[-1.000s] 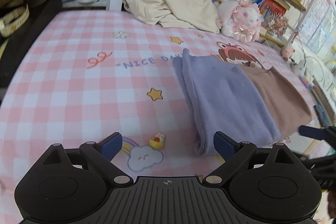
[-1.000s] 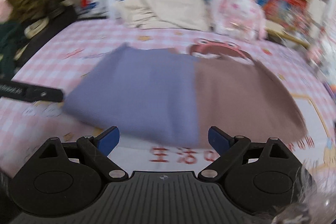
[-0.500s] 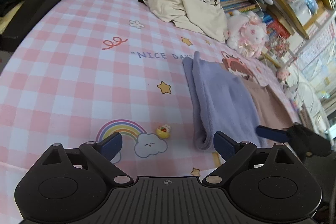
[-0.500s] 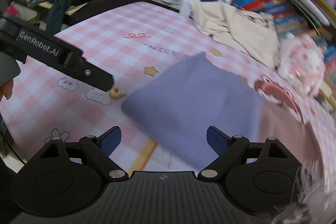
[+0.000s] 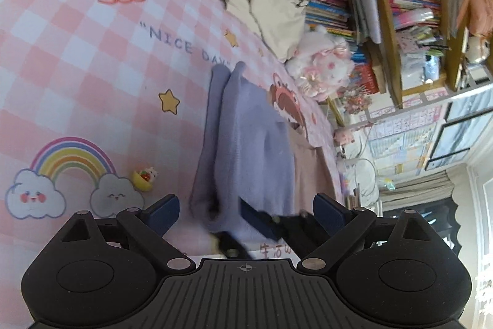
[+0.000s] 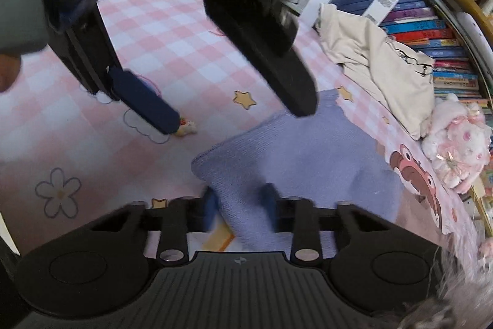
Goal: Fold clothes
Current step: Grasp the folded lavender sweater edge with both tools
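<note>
Right gripper (image 6: 238, 207) closing on the near corner of the purple cloth (image 6: 308, 156); left gripper (image 5: 246, 210) open, empty, just left, cloth running far-right.

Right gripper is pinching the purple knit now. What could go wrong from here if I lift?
1. The right gripper is closing on just the near corner of the folded purple garment; it may catch only the top layer, so the fold could fall open.
2. The left gripper is open and close over the same corner; the two could collide.
3. The brown garment touches the purple one and may get dragged.
</note>
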Demonstrator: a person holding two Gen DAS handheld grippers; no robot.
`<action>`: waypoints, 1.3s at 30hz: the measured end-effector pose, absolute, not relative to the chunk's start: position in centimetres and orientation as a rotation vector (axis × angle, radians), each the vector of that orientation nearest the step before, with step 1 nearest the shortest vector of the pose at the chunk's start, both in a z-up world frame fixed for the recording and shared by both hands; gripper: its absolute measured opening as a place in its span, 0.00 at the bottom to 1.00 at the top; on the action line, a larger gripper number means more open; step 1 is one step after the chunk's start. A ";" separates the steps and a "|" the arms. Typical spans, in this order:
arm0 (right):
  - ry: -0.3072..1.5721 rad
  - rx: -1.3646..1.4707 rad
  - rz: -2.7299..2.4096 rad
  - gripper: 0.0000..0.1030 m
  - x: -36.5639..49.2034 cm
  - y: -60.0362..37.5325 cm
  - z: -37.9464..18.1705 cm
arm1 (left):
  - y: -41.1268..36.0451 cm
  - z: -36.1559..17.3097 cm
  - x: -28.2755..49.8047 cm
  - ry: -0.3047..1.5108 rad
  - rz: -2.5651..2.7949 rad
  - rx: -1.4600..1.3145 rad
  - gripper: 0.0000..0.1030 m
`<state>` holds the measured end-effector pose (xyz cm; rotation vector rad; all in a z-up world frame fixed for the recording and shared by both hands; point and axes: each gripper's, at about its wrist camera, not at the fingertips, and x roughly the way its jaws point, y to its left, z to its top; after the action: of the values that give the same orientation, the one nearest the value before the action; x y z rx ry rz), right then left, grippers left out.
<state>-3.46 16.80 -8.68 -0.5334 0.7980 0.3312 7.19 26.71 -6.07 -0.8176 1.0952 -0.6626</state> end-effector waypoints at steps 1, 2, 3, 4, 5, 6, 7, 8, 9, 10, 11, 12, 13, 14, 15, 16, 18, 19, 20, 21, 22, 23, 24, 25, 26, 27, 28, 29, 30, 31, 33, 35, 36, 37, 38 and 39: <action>0.788 -0.491 0.323 0.13 -3.6 16.3 -8.1 | 26.5 -6.3 7.5 1.109 -0.655 -0.830 0.93; 0.778 -0.446 0.315 0.12 -3.7 15.8 -7.4 | 26.3 -6.6 7.9 1.122 -0.653 -0.845 0.93; 0.767 -0.402 0.307 0.12 -3.8 15.4 -6.8 | 25.9 -6.8 8.3 1.132 -0.660 -0.862 0.93; 0.761 -0.364 0.304 0.12 -3.9 14.9 -6.3 | 25.6 -7.0 8.7 1.141 -0.668 -0.879 0.93; 0.758 -0.331 0.305 0.12 -4.1 14.4 -5.9 | 25.2 -7.2 9.1 1.148 -0.679 -0.894 0.93; 0.757 -0.298 0.307 0.12 -4.2 14.0 -5.5 | 24.7 -7.3 9.5 1.148 -0.693 -0.903 0.93; 0.756 -0.274 0.308 0.12 -4.4 13.7 -5.2 | 24.2 -7.5 9.9 1.150 -0.703 -0.908 0.93; 0.755 -0.262 0.309 0.12 -4.7 13.5 -5.0 | 23.6 -7.6 10.3 1.154 -0.706 -0.909 0.93; 0.755 -0.253 0.310 0.12 -5.0 13.4 -4.9 | 23.2 -7.7 10.7 1.155 -0.704 -0.909 0.92; 0.754 -0.243 0.311 0.12 -5.3 13.3 -4.7 | 22.8 -7.8 11.1 1.155 -0.700 -0.909 0.92; 0.752 -0.238 0.312 0.12 -5.7 13.3 -4.5 | 22.6 -7.9 11.5 1.153 -0.692 -0.913 0.92; 0.748 -0.233 0.313 0.12 -6.2 13.1 -4.3 | 22.5 -7.9 11.8 1.151 -0.683 -0.919 0.92; 0.746 -0.223 0.314 0.12 -6.6 12.9 -4.1 | 22.5 -8.0 12.0 1.148 -0.675 -0.927 0.92; 0.745 -0.212 0.314 0.12 -7.0 12.6 -3.9 | 22.5 -8.1 12.3 1.143 -0.668 -0.937 0.91; 0.745 -0.202 0.315 0.12 -7.3 12.4 -3.8 | 22.6 -8.2 12.6 1.139 -0.659 -0.943 0.91; 0.746 -0.193 0.316 0.12 -7.6 12.1 -3.7 | 22.6 -8.3 12.8 1.135 -0.650 -0.945 0.91; 0.752 -0.183 0.320 0.12 -7.6 11.8 -3.8 | 22.6 -8.6 13.3 1.129 -0.632 -0.949 0.88; 0.758 -0.181 0.324 0.12 -7.6 11.7 -3.9 | 22.6 -8.7 13.5 1.129 -0.622 -0.949 0.82; 0.763 -0.184 0.328 0.12 -7.7 11.7 -4.0 | 22.6 -8.8 13.7 1.137 -0.612 -0.942 0.74; 0.767 -0.187 0.332 0.12 -7.7 11.8 -4.1 | 22.6 -9.0 13.7 1.147 -0.605 -0.932 0.71; 0.773 -0.194 0.338 0.13 -7.8 11.9 -4.3 | 22.5 -9.1 13.7 1.153 -0.601 -0.920 0.62; 0.779 -0.201 0.343 0.13 -7.8 12.0 -4.5 | 22.4 -9.1 13.6 1.154 -0.598 -0.909 0.54; 0.788 -0.207 0.347 0.16 -7.9 12.1 -4.7 | 22.4 -9.2 13.6 1.155 -0.594 -0.900 0.50; 0.796 -0.212 0.350 0.21 -7.9 12.2 -4.9 | 22.5 -9.3 13.5 1.157 -0.586 -0.898 0.43; 0.799 -0.220 0.348 0.25 -7.8 12.3 -5.1 | 22.5 -9.4 13.5 1.159 -0.579 -0.900 0.38; 0.802 -0.229 0.345 0.32 -7.8 12.4 -5.3 | 22.7 -9.5 13.5 1.161 -0.574 -0.905 0.36; 0.804 -0.238 0.341 0.39 -7.8 12.5 -5.5 | 22.8 -9.7 13.5 1.164 -0.572 -0.915 0.34; 0.809 -0.244 0.338 0.41 -7.7 12.6 -5.8 | 23.0 -9.9 13.5 1.166 -0.571 -0.926 0.33; 0.815 -0.250 0.334 0.44 -7.6 12.6 -6.0 | 23.1 -10.0 13.6 1.169 -0.572 -0.936 0.33; 0.821 -0.255 0.332 0.45 -7.5 12.6 -6.3 | 23.2 -10.1 13.6 1.173 -0.573 -0.946 0.33; 0.840 -0.271 0.329 0.45 -7.2 12.7 -7.0 | 23.4 -10.3 13.7 1.184 -0.570 -0.970 0.33; 0.852 -0.288 0.332 0.45 -7.0 12.8 -7.7 | 23.5 -10.5 13.9 1.197 -0.566 -0.991 0.33; 0.855 -0.289 0.333 0.45 -7.0 12.8 -7.8 | 23.5 -10.5 14.0 1.203 -0.564 -0.998 0.33; 0.857 -0.289 0.335 0.44 -7.0 12.8 -8.0 | 23.5 -10.5 14.0 1.206 -0.564 -0.997 0.33; 0.860 -0.288 0.336 0.43 -7.0 12.8 -8.1 | 23.3 -10.4 14.0 1.203 -0.565 -0.981 0.33; 0.862 -0.288 0.338 0.38 -7.0 12.8 -8.2 | 23.2 -10.2 14.0 1.201 -0.567 -0.964 0.33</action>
<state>-7.02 12.75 -8.23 -0.2880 0.8622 0.3380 13.99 23.21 -10.22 -0.9641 1.2011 -0.5670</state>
